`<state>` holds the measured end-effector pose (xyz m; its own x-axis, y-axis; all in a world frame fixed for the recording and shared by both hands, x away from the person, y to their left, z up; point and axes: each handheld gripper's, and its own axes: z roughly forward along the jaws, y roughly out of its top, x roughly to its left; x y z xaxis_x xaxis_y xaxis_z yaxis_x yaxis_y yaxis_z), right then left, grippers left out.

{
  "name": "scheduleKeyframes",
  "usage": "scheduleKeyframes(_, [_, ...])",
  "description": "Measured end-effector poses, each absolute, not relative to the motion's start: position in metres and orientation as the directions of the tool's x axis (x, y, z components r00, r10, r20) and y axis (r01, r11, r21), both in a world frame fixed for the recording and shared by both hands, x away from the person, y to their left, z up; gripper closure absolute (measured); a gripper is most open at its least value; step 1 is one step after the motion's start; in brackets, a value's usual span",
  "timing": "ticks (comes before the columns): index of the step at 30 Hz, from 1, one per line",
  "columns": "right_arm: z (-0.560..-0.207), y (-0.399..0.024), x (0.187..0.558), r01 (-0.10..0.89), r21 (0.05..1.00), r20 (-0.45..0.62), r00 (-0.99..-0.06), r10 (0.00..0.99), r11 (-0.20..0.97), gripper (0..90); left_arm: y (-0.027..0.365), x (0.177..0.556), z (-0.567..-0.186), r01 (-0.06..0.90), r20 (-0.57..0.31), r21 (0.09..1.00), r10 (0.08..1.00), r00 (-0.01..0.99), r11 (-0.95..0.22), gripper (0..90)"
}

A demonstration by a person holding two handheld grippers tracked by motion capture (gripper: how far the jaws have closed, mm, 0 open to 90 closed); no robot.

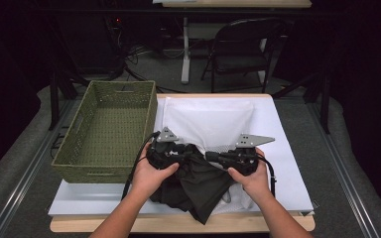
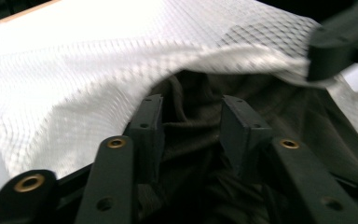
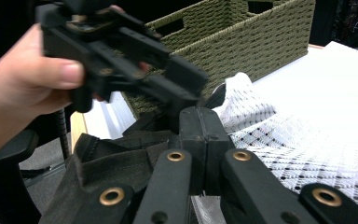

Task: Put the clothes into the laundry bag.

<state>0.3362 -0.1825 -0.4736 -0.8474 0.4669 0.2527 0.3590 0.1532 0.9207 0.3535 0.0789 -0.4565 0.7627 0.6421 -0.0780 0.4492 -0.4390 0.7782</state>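
Observation:
A white mesh bag (image 1: pixel 208 119) lies on the white sheet, its near edge raised over a dark garment (image 1: pixel 198 183) that spills toward the table's front edge. My left gripper (image 1: pixel 186 151) points right into the bag's mouth. In the left gripper view its jaws (image 2: pixel 193 105) stand apart, with dark garment (image 2: pixel 191 86) lying loose between and beneath them and the mesh (image 2: pixel 74 79) arching over. My right gripper (image 1: pixel 212 157) points left, jaws shut (image 3: pixel 199 116) on the bag's edge. Its tip (image 2: pixel 328 56) holds that mesh edge up. The left gripper (image 3: pixel 191 86) hovers just beyond it.
A green woven basket (image 1: pixel 94 171) stands at the table's left, right beside the bag; its wall (image 3: pixel 242 42) rises behind the grippers. The white sheet (image 1: pixel 283 168) covers the tabletop. A folding chair (image 1: pixel 243 47) and a desk leg (image 1: pixel 185 54) stand beyond the far edge.

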Motion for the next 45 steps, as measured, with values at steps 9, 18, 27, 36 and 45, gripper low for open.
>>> scheduleKeyframes(9, [-0.469,-0.178,0.338,0.354,0.925,0.258,-0.852,0.457,0.138,90.0,0.063,0.360,-0.469,0.462,-0.100,0.756,0.617,0.781,-0.463,81.2])
scheduleKeyframes(18, [-0.464,-0.168,0.339,0.335,0.931,0.245,-0.866,0.435,0.142,90.0,0.055,0.358,-0.482,0.477,-0.137,0.740,0.587,0.798,-0.475,87.1])
scheduleKeyframes(27, [-0.463,-0.159,0.335,0.326,0.931,0.237,-0.882,0.408,0.165,90.0,0.050,0.354,-0.482,0.481,-0.100,0.736,0.627,0.773,-0.476,87.8])
scheduleKeyframes(36, [-0.473,-0.179,0.338,0.362,0.920,0.262,-0.853,0.450,0.150,90.0,0.069,0.345,-0.465,0.477,-0.128,0.763,0.623,0.772,-0.435,67.8])
scheduleKeyframes(45, [-0.474,-0.179,0.339,0.356,0.921,0.250,-0.850,0.463,0.157,90.0,0.071,0.322,-0.456,0.442,-0.118,0.784,0.594,0.796,-0.436,50.1])
